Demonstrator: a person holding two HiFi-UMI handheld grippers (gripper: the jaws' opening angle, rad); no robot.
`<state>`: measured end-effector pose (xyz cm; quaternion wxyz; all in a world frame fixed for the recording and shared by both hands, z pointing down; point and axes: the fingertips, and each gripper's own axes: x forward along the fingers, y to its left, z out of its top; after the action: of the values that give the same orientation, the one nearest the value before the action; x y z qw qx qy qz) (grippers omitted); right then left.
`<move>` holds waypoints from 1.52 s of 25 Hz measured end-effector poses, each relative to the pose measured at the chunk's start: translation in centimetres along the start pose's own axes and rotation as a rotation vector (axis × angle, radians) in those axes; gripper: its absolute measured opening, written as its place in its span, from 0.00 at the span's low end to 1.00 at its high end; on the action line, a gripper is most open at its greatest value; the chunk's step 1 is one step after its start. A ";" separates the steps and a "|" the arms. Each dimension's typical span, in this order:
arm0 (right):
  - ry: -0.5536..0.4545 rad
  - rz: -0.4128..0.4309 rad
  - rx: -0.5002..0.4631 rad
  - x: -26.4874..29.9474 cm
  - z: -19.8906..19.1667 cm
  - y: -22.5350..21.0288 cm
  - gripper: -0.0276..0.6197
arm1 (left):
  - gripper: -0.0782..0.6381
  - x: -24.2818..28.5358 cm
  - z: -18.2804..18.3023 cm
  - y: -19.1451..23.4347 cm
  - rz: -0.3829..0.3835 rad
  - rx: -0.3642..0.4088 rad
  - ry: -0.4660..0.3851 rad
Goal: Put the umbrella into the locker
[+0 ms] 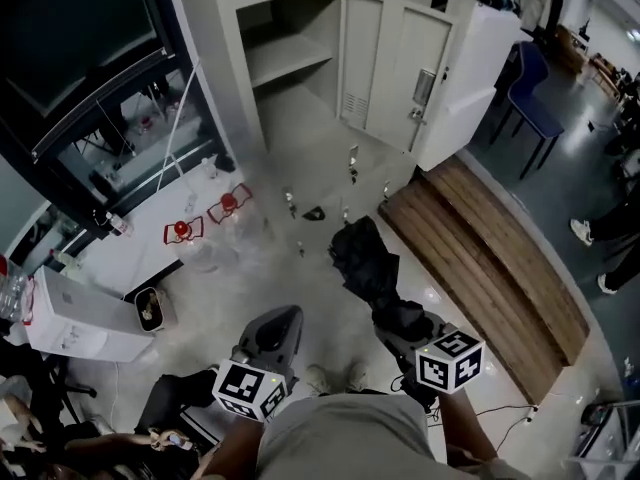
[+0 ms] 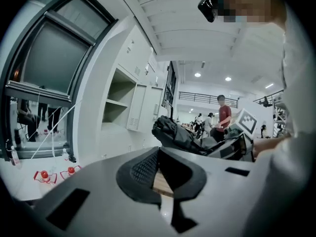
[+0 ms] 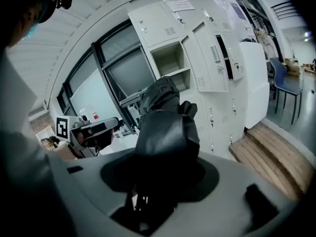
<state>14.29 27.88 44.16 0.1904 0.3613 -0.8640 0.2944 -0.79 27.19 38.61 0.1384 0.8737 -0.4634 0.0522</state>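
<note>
Umbrella point(image 3: 165, 130) clamped between right gripper point(image 3: 157, 184) jaws; left gripper point(image 2: 159, 171) parted, empty.

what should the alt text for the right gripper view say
A folded black umbrella, clamped in the right gripper, points up toward a pale locker with its door open. The left gripper shows at the left, clear of the umbrella, and a wooden platform lies at lower right.
</note>
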 end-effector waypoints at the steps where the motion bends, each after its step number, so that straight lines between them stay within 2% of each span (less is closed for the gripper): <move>1: 0.001 0.000 0.002 -0.2 -0.2 0.2 0.37 | 0.13 -0.1 0.0 -0.3 -0.004 0.003 -0.001; 10: -0.018 0.020 0.076 0.6 -0.4 1.7 0.37 | 0.13 -2.0 0.7 -0.3 -0.030 0.044 -0.008; 21: -0.020 -0.007 0.067 2.3 -0.8 4.3 0.37 | 0.13 -3.9 -0.1 2.1 -0.066 0.056 -0.004; 29: -0.022 -0.014 0.065 3.9 0.3 3.9 0.37 | 0.13 -2.8 0.5 3.5 -0.087 0.061 0.000; 38: -0.023 0.010 0.056 6.7 3.1 1.8 0.37 | 0.13 -0.2 1.4 5.8 -0.071 0.056 -0.018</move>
<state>8.12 23.45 44.79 0.1690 0.3655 -0.8594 0.3151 -5.75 23.84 38.37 0.1117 0.8935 -0.4317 0.0525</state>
